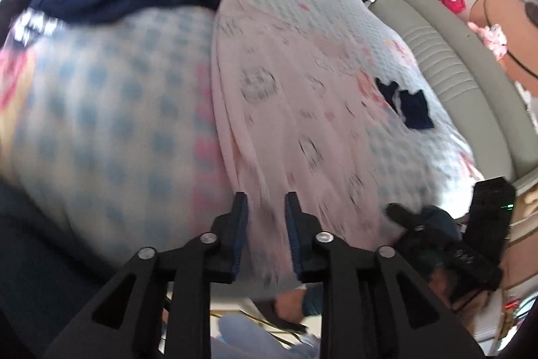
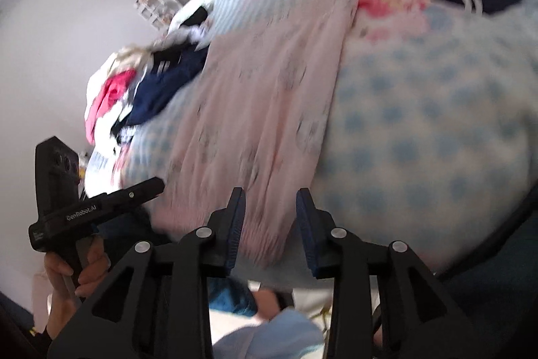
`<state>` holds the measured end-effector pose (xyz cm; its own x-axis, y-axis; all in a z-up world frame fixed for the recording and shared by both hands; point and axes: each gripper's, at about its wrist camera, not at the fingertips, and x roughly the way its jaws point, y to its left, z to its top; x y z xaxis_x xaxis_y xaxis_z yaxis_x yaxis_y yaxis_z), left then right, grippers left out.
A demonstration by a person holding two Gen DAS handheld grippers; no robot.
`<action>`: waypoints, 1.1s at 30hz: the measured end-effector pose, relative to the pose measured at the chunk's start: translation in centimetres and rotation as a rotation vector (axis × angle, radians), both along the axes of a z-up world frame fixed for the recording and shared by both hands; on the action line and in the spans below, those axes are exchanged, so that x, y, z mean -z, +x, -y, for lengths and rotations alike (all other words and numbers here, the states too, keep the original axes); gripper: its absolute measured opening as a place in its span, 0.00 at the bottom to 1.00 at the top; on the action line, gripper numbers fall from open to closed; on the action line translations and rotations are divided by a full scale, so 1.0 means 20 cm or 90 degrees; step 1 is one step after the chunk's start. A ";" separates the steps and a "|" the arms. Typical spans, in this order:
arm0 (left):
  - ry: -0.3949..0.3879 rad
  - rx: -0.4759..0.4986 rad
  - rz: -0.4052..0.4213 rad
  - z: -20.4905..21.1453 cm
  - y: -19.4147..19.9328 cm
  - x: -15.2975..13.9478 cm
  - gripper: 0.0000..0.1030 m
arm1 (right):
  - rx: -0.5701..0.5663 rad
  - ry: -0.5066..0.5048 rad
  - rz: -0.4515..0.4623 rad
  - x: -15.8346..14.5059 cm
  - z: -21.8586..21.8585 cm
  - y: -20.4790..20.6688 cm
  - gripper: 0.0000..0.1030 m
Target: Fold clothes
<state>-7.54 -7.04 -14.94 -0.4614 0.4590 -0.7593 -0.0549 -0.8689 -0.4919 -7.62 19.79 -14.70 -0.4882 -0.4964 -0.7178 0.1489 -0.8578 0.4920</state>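
Both frames motion-blurred. Left gripper [image 1: 265,195]: jaws parted narrowly, nothing clamped, tips over the near hem of the pink garment [image 1: 289,110]. Right gripper [image 2: 270,192]: jaws apart a bit wider, also empty, tips over the same hem. Pink garment lies spread flat on the bed [image 1: 111,110], a long strip running from the near edge away across the blue-dotted cover, faint dark prints on it, lengthwise creases near the hem. In the left view the right gripper sits just right of the garment's near corner; in the right view the left gripper sits just left of it, a hand [image 2: 84,268] on its grip. Beyond the garment on its right: small folded navy piece [image 1: 408,108] with white stripes, apart from it. At the garment's far-left end: pile of clothes [image 2: 134,90], navy, pink, white, touching the garment's far corner.
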 end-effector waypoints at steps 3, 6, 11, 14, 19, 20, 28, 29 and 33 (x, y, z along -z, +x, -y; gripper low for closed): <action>0.004 -0.004 0.013 0.02 -0.12 0.04 0.31 | -0.002 0.024 0.018 0.03 -0.03 -0.16 0.32; 0.023 -0.005 0.021 0.02 -0.17 0.08 0.34 | 0.000 -0.016 0.054 0.10 -0.06 -0.28 0.32; 0.055 -0.005 0.034 0.01 -0.26 0.15 0.35 | -0.008 -0.079 0.081 0.18 -0.05 -0.34 0.34; 0.060 0.003 0.035 -0.02 -0.29 0.18 0.12 | -0.028 -0.074 0.075 0.18 -0.01 -0.35 0.24; -0.001 -0.005 -0.001 -0.05 -0.25 0.13 0.05 | -0.027 0.003 0.041 0.15 0.05 -0.31 0.06; -0.015 -0.011 -0.004 -0.05 -0.24 0.13 0.04 | -0.019 0.008 0.034 0.14 0.05 -0.30 0.05; -0.081 -0.040 -0.001 0.00 -0.20 0.11 0.04 | -0.004 0.117 0.012 0.10 0.01 -0.23 0.04; -0.090 -0.041 -0.001 0.00 -0.19 0.11 0.08 | -0.002 0.121 0.016 0.11 0.01 -0.23 0.04; -0.055 -0.078 -0.013 0.07 -0.15 0.07 0.11 | 0.003 0.127 0.001 0.08 -0.01 -0.22 0.06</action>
